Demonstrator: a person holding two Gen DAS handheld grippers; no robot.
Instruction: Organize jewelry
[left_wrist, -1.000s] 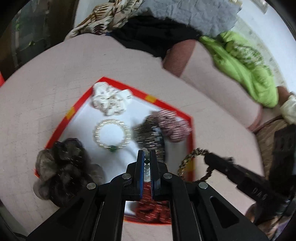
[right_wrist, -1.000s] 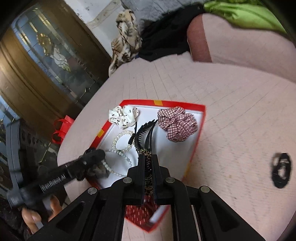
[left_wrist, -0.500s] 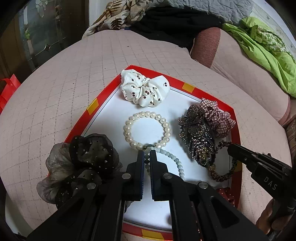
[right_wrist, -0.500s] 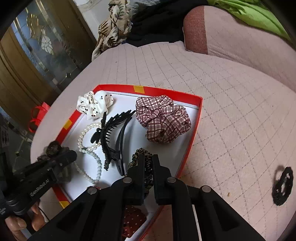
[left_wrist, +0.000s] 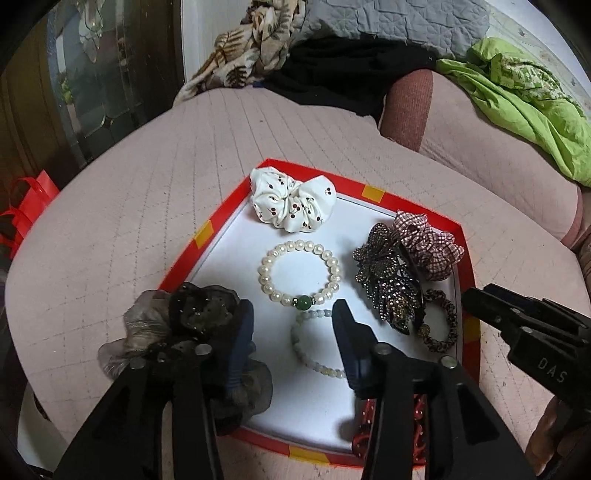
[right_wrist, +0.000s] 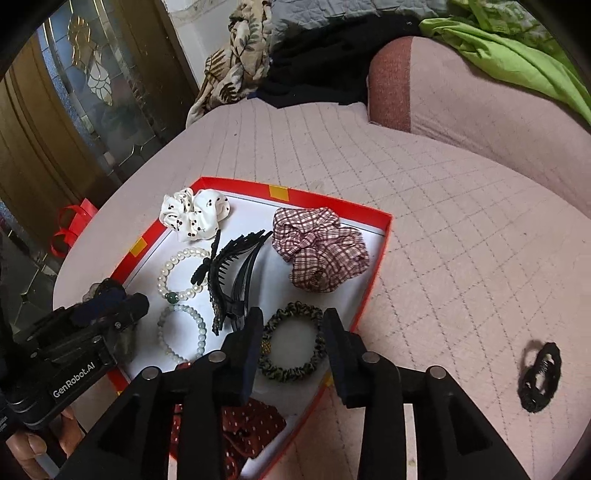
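A red-rimmed tray (left_wrist: 218, 227) (right_wrist: 384, 236) lies on the pink quilted seat. My left gripper (left_wrist: 293, 325) is open above a pale bead bracelet (left_wrist: 314, 360) (right_wrist: 199, 332) lying in the tray. My right gripper (right_wrist: 293, 332) is open above a leopard hair tie (right_wrist: 291, 369) (left_wrist: 443, 325) in the tray. Also in the tray are a pearl bracelet (left_wrist: 299, 275) (right_wrist: 170, 275), a white cherry scrunchie (left_wrist: 293, 205) (right_wrist: 194, 214), a plaid scrunchie (left_wrist: 428, 240) (right_wrist: 319, 251), a jewelled black claw clip (left_wrist: 388, 277) (right_wrist: 229, 273) and a red dotted scrunchie (right_wrist: 247, 424).
A dark sheer scrunchie (left_wrist: 177, 325) hangs over the tray's left rim. A black hair clip (right_wrist: 539, 376) lies on the seat to the right of the tray. Clothes and a green cloth (left_wrist: 524, 96) are piled at the back. A red bag (left_wrist: 26, 199) sits at the left.
Both grippers were shut, the left on the bead bracelet and the right on the leopard hair tie. Both have opened and the two pieces now lie in the tray.
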